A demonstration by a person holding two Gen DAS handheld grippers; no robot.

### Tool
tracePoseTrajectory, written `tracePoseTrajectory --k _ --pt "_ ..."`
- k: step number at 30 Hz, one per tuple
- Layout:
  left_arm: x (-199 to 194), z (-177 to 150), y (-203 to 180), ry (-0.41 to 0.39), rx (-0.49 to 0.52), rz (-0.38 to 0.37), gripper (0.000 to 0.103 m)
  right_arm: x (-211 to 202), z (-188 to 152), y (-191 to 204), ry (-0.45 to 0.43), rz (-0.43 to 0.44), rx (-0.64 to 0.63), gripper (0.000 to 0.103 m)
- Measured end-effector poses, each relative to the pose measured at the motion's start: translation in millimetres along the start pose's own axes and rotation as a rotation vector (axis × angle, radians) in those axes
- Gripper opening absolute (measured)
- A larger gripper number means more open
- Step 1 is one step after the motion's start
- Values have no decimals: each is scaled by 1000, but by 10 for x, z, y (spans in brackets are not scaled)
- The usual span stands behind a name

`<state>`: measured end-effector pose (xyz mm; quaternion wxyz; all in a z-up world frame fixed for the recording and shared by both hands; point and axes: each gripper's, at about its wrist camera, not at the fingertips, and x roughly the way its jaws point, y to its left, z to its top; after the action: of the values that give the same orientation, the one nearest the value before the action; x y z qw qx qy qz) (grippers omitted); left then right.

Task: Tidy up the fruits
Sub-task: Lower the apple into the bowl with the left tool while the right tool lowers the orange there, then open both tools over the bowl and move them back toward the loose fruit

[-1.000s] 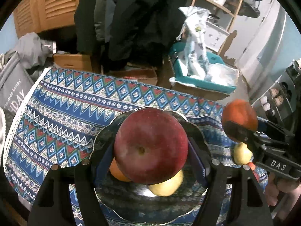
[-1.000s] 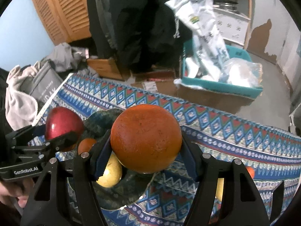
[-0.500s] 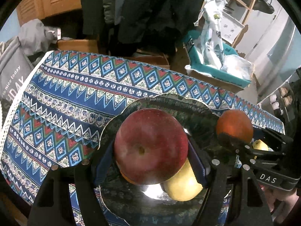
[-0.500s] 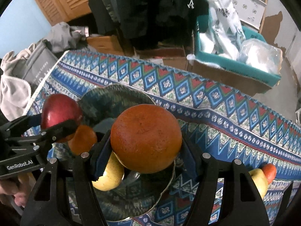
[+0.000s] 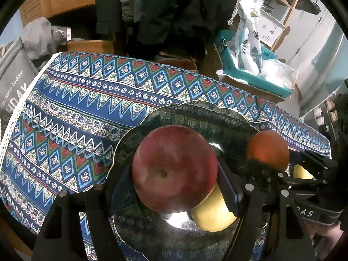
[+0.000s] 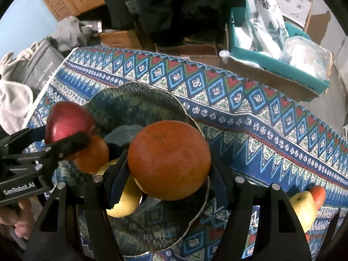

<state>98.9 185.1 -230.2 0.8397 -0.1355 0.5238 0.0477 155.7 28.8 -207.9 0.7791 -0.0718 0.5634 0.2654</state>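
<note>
My left gripper [image 5: 174, 171] is shut on a red apple [image 5: 174, 168] and holds it over the dark patterned plate [image 5: 191, 113]. My right gripper [image 6: 168, 161] is shut on a large orange [image 6: 169, 159] above the plate's right rim [image 6: 134, 91]. On the plate lie a yellow pear [image 5: 214, 213] and a smaller orange [image 6: 93, 156]. The left gripper with its apple [image 6: 67, 121] shows at the left of the right wrist view. The right gripper with its orange [image 5: 268, 149] shows at the right of the left wrist view.
The plate sits on a blue patterned tablecloth [image 5: 91, 100]. A yellow pear [image 6: 304, 208] and a small orange fruit [image 6: 318, 194] lie on the cloth to the right. Beyond the table edge stand a teal box with bags [image 6: 278, 43], cardboard boxes and a grey bag [image 5: 13, 87].
Both grippers have moved forward and down over the plate, each still holding its fruit. The plate and the fruits on it look larger and closer now.
</note>
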Motion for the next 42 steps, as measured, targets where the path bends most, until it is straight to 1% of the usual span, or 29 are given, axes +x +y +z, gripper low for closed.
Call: tracePoseTrajectory --k 7,12,17,22,26,31,39,42 --pt "-9 -5 -15 6 -5 9 76 11 -27 -38 19 14 15 71" --pt "-54 -10 -33 1 -7 -4 76 -157 23 -17 -39 22 11 71" --pt "-150 -43 -77 -13 1 -5 79 -305 54 -90 -73 -4 35 71" --pt "-285 -75 -162 -33 16 -12 79 -444 57 -170 -100 -33 55 71" --pt "-427 -91 -268 -59 52 -12 81 -621 59 -169 -133 -68 45 71" --pt "-619 -119 -386 -92 77 -29 81 -880 27 -144 -180 -102 29 71" --pt "-922 -122 -507 -137 89 -44 81 -1346 -43 -166 -261 -138 28 71" --pt "-1023 -127 -560 -153 93 -51 84 -1517 -86 -199 -293 -146 39 71"
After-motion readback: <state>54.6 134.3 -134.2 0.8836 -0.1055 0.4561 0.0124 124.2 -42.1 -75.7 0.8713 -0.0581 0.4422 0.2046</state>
